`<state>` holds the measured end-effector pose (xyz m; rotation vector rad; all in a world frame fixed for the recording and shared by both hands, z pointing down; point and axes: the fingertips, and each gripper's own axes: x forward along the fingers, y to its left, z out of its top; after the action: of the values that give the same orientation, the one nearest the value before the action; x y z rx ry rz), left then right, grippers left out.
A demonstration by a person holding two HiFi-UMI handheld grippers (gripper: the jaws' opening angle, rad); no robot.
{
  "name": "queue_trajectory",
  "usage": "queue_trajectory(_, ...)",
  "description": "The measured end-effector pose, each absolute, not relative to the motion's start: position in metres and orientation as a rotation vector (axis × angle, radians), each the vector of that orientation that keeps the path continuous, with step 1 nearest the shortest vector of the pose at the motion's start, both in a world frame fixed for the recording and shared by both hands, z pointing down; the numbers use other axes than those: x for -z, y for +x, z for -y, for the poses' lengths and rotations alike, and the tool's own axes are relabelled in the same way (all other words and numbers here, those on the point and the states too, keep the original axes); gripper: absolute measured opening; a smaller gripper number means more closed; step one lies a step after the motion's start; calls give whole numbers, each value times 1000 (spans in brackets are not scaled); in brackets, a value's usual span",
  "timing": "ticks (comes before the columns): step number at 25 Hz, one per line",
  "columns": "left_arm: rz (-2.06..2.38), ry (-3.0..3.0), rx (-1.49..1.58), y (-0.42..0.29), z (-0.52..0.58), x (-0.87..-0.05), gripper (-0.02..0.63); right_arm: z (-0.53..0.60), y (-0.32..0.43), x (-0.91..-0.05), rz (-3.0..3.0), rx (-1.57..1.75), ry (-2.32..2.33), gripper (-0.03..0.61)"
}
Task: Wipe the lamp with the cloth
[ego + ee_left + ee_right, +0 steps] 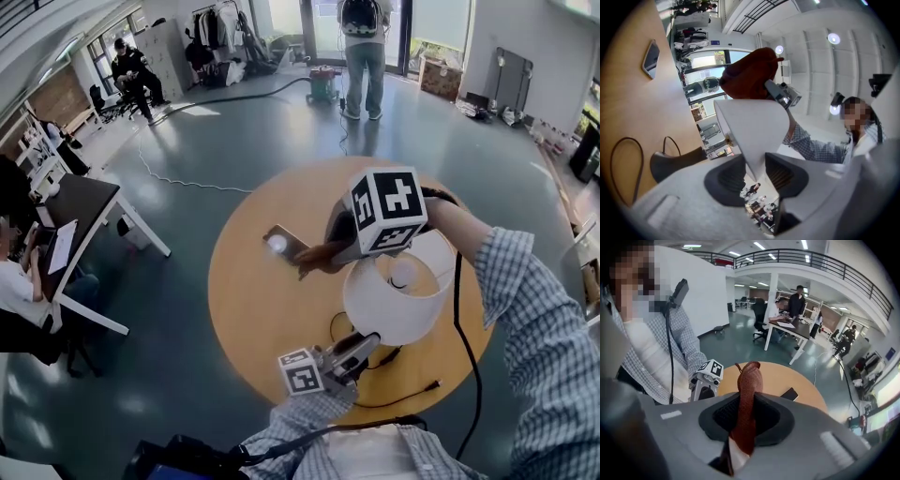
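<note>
Lamp (pixel 398 300) stood on the round wooden table (pixel 246 309), near the person's edge, white shade (pixel 750 131) open upward, bulb lit inside. Dark base (pixel 670 161) on the tabletop, black cable (pixel 412 394) looping beside it. Left gripper (pixel 757 173) pinched the shade's lower rim between its pads. Right gripper (pixel 745 416) squeezed a rust-red cloth (pixel 746 399), carried at the shade's far rim; contact with the shade unclear. Smartphone (pixel 286 244) lay flat beyond the cloth. Person's sleeves checked blue.
</note>
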<state>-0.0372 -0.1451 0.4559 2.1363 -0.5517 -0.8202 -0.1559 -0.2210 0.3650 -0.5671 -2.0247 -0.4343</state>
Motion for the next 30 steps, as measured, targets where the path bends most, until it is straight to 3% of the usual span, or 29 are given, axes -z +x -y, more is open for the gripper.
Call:
queue_trajectory(15, 548, 2141, 812, -42, 146, -457, 129, 127, -132, -343, 1952, 1007, -525, 66)
queue_trajectory(30, 527, 2100, 836, -43, 146, -457, 120, 86, -54, -340, 2210, 918, -127, 67)
